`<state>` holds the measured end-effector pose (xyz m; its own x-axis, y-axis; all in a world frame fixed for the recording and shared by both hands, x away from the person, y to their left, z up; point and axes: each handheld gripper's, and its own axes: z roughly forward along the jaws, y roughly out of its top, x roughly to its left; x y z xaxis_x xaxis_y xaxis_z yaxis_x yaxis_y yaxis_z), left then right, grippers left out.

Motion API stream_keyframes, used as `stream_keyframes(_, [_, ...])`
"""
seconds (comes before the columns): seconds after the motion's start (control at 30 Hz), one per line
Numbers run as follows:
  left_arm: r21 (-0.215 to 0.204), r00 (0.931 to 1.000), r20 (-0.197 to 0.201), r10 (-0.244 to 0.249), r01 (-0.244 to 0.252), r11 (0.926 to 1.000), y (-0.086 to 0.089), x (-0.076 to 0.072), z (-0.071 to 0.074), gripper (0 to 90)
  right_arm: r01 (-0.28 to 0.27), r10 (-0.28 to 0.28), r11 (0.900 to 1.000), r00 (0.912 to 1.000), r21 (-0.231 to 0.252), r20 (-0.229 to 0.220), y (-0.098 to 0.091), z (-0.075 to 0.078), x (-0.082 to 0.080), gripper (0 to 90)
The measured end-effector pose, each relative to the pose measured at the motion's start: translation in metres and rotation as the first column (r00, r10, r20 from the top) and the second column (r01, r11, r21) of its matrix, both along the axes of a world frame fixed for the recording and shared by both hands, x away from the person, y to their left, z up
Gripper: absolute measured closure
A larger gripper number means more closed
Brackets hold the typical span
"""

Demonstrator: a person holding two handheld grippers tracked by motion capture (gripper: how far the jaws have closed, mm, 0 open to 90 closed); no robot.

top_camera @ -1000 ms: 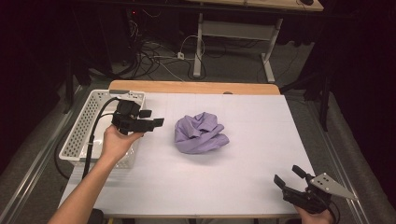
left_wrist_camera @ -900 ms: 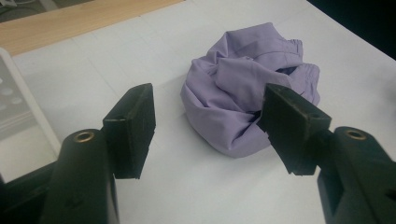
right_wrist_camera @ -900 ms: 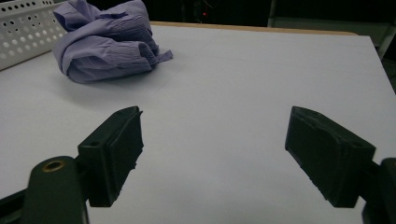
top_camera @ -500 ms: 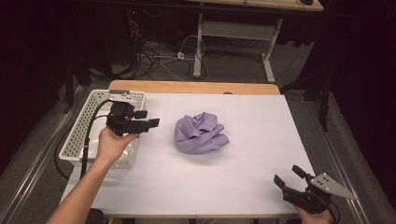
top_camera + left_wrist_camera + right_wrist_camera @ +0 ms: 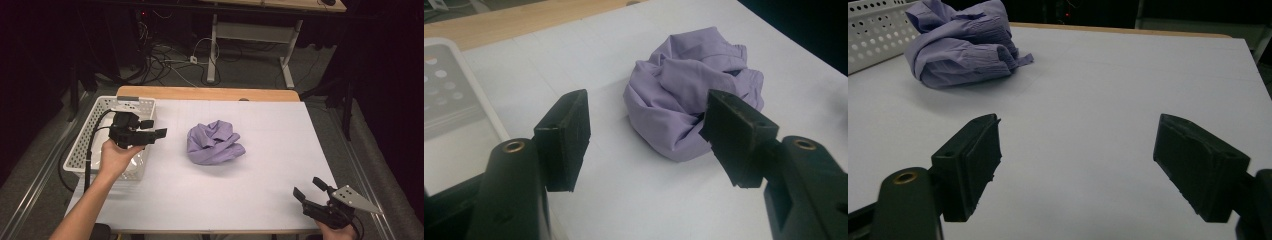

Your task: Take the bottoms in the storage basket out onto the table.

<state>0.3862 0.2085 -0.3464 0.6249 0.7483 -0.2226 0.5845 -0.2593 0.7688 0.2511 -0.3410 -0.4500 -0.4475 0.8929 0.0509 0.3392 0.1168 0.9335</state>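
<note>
A crumpled lilac garment (image 5: 215, 144) lies in a loose heap near the middle of the white surface (image 5: 260, 195), well clear of the white perforated basket (image 5: 87, 145) that stands at the surface's left edge. The person's left gripper (image 5: 159, 132) hangs above the basket's inner rim, turned level toward the heap — a pose that reads as an approach to pick the cloth up, perhaps for the basket beside it, though that is a judgement. In the left gripper view (image 5: 644, 130) the two black jaws stand well apart with nothing between the pads; the cloth (image 5: 694, 107) lies ahead of them on the surface, near but untouched, and the basket's white rim (image 5: 454, 90) shows at the side.

The right gripper (image 5: 312, 191) waits at the surface's near right corner, held low in the person's hand and angled inward toward the heap — apparently parked until a second grip is needed. Its own view (image 5: 1075, 155) shows the jaws spread wide over bare white surface, holding nothing, with the garment (image 5: 963, 47) well off at the far left and a corner of the basket (image 5: 873, 30) behind it.

Bunched as it is, the cloth offers raised folds on top; those look the easiest place for a pinch.
</note>
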Motion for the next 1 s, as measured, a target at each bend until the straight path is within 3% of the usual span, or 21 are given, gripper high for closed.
stream_keyframes(1.0, [-0.032, 0.999, 0.02, 0.04, -0.039, 0.9987, 0.022, -0.017, -0.004, 34.8, 0.0, 0.0, 1.0, 1.0, 0.003, -0.003, 0.0, 0.0, 0.0, 19.7])
